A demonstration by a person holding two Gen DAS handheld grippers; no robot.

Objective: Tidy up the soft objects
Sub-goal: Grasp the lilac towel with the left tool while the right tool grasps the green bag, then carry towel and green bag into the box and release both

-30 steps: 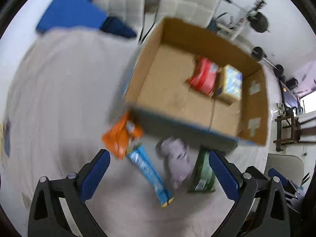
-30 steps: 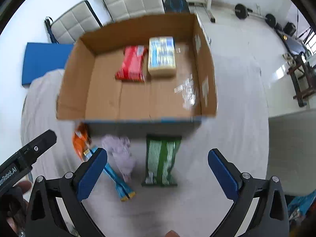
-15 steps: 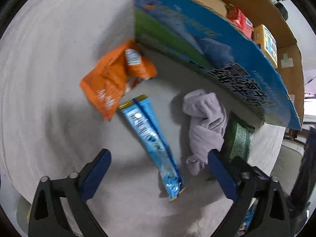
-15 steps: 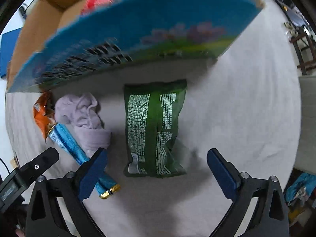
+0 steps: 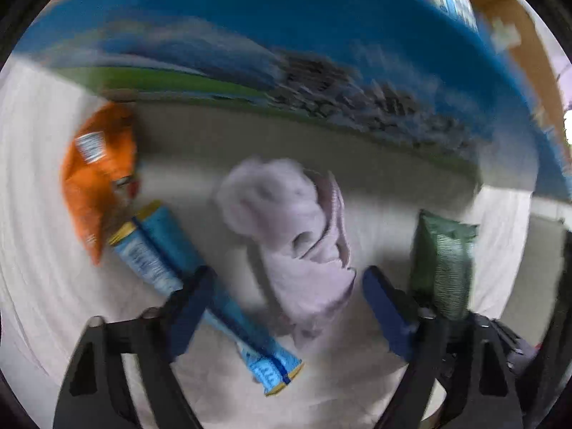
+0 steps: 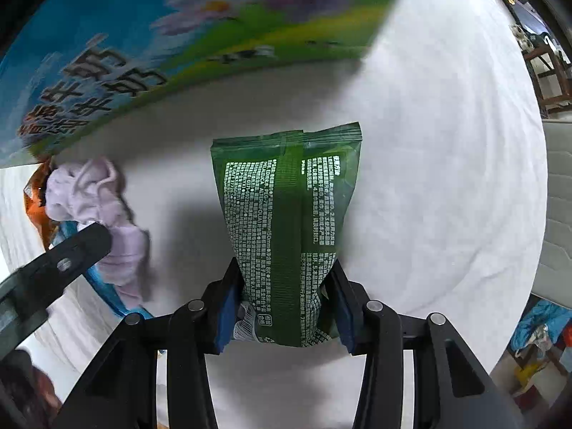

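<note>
A crumpled lilac cloth [image 5: 293, 221] lies on the white bedsheet in front of the cardboard box's printed blue wall [image 5: 286, 35]. My left gripper [image 5: 286, 293] is open, its fingers either side of the cloth's near end. A blue snack stick pack [image 5: 200, 286] lies under the left finger and an orange packet [image 5: 100, 171] sits beyond it. My right gripper [image 6: 284, 307] is shut on the near end of the green pouch [image 6: 286, 214], which lies on the sheet. The cloth also shows in the right wrist view [image 6: 96, 207].
The box wall [image 6: 143, 53] stands close behind all the items. The green pouch shows at the right of the left wrist view [image 5: 443, 261]. The left gripper's finger [image 6: 64, 257] crosses the right wrist view at the left. A chair [image 6: 550, 71] stands beyond the bed's edge.
Both grippers have come down and forward. The left one now straddles the lilac cloth and has narrowed. The right one has closed on the green pouch's near end.
</note>
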